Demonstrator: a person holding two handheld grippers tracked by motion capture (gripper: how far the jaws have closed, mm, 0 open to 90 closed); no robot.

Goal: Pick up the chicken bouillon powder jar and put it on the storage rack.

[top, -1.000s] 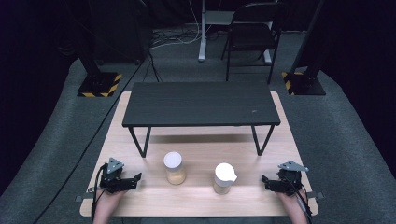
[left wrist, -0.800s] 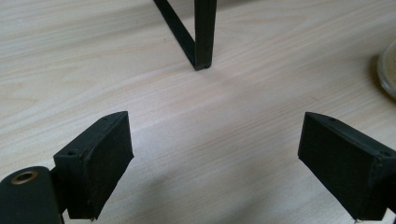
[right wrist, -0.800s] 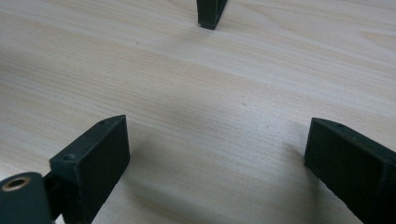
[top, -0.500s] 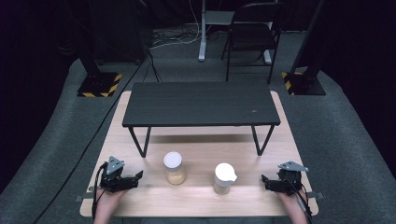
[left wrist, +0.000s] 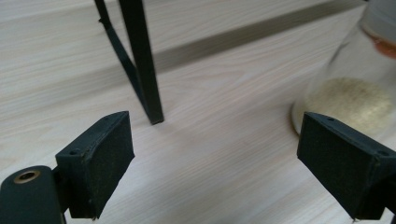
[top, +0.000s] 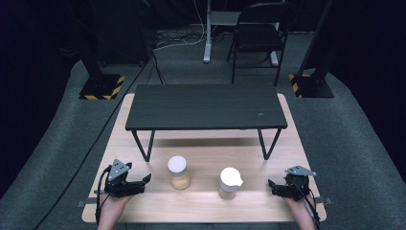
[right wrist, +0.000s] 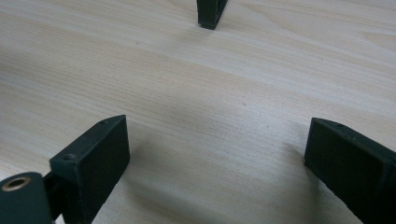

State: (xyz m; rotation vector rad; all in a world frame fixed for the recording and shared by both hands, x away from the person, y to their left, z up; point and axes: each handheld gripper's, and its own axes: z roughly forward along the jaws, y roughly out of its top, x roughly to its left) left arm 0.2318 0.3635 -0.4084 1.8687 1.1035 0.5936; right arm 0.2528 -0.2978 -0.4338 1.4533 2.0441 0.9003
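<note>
Nothing is gripped yet, so the work looks to be at its very start. The left gripper [top: 143,181] hangs wide open and empty, just left of the jar [top: 179,172]; the reach and the grip are both still to do. The right gripper [top: 273,186] is also wide open and empty, near the bottle [top: 229,182] but apart from it. Both containers stand on the table [top: 201,203], in front of the black shelf [top: 206,106]. The jar stands upright, its long axis vertical, white lid on top; in the left gripper view it has a pale powder inside. The bottle also stands upright, cap upward
</note>
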